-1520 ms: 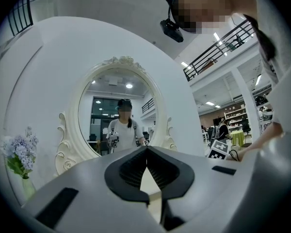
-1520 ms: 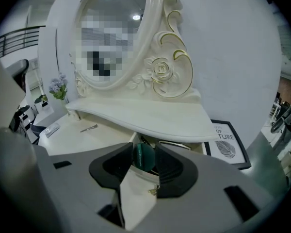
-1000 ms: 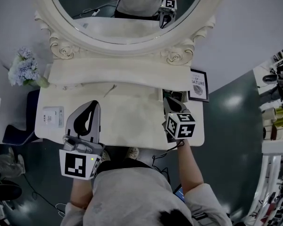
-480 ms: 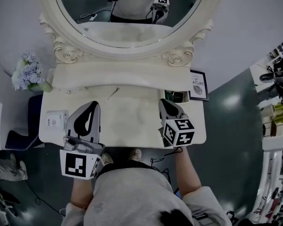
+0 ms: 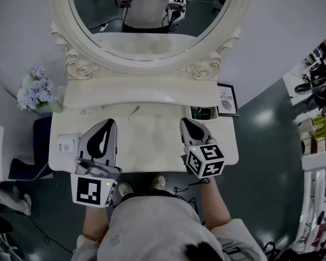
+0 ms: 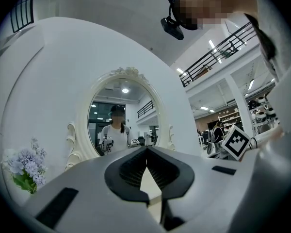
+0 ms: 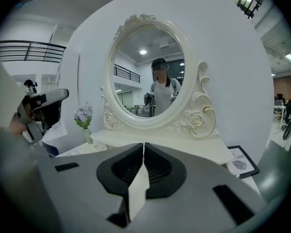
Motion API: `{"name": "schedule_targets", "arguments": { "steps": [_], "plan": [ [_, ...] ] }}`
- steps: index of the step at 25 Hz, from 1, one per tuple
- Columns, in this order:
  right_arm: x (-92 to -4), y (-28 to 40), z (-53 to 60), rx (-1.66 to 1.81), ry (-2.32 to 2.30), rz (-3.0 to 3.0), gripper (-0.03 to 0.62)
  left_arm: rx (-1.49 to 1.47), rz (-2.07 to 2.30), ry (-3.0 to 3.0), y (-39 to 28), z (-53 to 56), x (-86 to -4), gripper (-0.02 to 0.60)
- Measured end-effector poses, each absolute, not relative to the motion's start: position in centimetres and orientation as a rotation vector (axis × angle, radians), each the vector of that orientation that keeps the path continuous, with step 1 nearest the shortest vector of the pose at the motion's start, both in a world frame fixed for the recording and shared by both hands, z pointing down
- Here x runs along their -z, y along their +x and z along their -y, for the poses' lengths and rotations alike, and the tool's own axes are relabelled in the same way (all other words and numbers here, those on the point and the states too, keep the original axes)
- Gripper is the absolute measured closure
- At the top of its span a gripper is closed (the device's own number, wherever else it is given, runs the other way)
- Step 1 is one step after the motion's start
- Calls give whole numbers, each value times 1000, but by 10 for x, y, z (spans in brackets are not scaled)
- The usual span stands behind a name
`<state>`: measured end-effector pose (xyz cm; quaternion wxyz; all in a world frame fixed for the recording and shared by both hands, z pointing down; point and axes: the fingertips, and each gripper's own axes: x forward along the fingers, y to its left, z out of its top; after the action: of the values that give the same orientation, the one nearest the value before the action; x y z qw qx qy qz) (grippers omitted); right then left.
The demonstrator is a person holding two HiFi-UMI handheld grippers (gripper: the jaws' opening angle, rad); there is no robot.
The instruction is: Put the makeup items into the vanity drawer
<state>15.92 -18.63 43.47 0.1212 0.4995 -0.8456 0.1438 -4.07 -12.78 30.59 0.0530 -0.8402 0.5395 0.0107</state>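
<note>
The cream vanity table stands below me, and no drawer front shows from above. A thin makeup stick lies near the back shelf, and a tiny item lies further left. A small dark compartment with items in it sits at the back right. My left gripper hovers over the left front of the top, shut and empty; its tips meet. My right gripper hovers over the right front, also shut and empty, pointing at the mirror.
An oval mirror rises behind the table. Pale blue flowers stand at the left end, a framed print at the right end, and a white box at the front left. Shelves crowd the far right.
My right gripper has drifted a little left over the tabletop. The head view has shifted, so the vanity sits lower in frame. The left gripper has hardly moved.
</note>
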Motion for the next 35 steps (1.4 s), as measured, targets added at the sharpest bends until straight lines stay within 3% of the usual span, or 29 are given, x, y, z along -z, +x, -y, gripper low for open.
{"name": "schedule_targets", "arguments": {
  "steps": [35],
  "plan": [
    [-342,109,115,-227,1549,2662,569,-86,-1504,-2562,-71,91,-277,568]
  ]
}}
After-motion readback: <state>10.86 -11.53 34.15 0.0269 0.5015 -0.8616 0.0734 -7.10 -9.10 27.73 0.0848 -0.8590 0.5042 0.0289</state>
